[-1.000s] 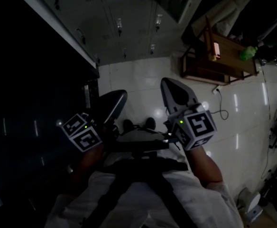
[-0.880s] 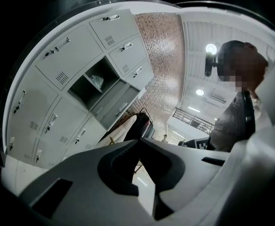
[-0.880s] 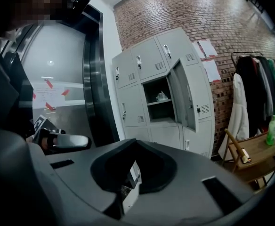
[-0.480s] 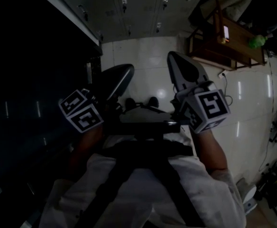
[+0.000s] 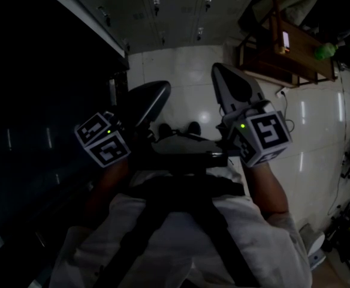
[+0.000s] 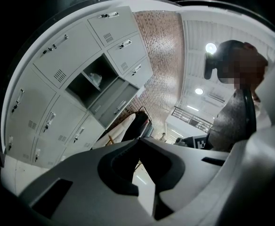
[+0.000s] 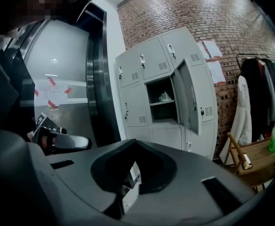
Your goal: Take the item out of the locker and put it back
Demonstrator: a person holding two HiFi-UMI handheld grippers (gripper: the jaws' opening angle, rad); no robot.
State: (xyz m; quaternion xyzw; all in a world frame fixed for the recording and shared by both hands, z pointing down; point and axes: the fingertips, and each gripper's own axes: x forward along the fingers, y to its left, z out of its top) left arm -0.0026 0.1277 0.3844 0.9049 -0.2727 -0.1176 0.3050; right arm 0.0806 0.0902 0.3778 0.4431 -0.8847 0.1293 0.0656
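The grey lockers (image 7: 161,88) stand a few steps ahead. One middle compartment has its door (image 7: 187,102) swung open, and a small pale item (image 7: 164,97) lies on its shelf. The left gripper view shows the same open compartment with the item (image 6: 96,79). My left gripper (image 6: 138,140) is shut with nothing in it, its tips touching. My right gripper (image 7: 135,142) is also shut and empty. In the dim head view both the left gripper (image 5: 157,90) and the right gripper (image 5: 221,72) are held close to the torso, far from the lockers (image 5: 163,17).
A wooden bench (image 7: 257,157) with a green bottle (image 7: 274,135) stands right of the lockers. Behind it a rack holds hanging clothes (image 7: 262,93). A dark metal door frame (image 7: 97,79) rises left of the lockers. Glossy white floor tiles (image 5: 187,83) lie between me and them.
The head view has tilted slightly, so the lockers and bench sit higher in the picture. Both grippers stay where they were, still shut.
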